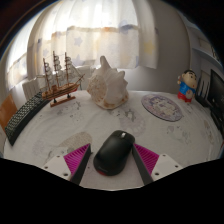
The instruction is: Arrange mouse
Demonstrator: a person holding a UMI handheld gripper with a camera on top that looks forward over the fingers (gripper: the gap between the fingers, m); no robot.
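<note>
Plainly, what I saw through the tool's camera at that moment:

Mouse: a black computer mouse (113, 152) lay on the surface between the tool's two fingers, its long axis running along them and its nose pointing away from me.

Tool: the tool (112, 160) stood spread around the mouse; I saw the magenta pad of the left finger (77, 156) and that of the right finger (148, 157) flanking it. The left pad looked to be at the mouse's side; on the right I could make out a narrow gap. I could not say that both pressed on it, so I took the mouse as resting on the surface with the fingers about it.

Surface: a round surface (60, 125) under a pale, patterned cloth.

Shell: a large whitish conch shell (105, 84) stood well beyond the mouse, near the middle of the surface.

Ship: a model sailing ship (59, 80) on a stand stood just left of the shell.

Plate: a flat decorated plate (162, 107) lay to the right of the shell.

Figure: a small toy figure (187, 86) in blue and red stood beyond the plate.

Window: bright curtains (120, 35) hung behind everything.
</note>
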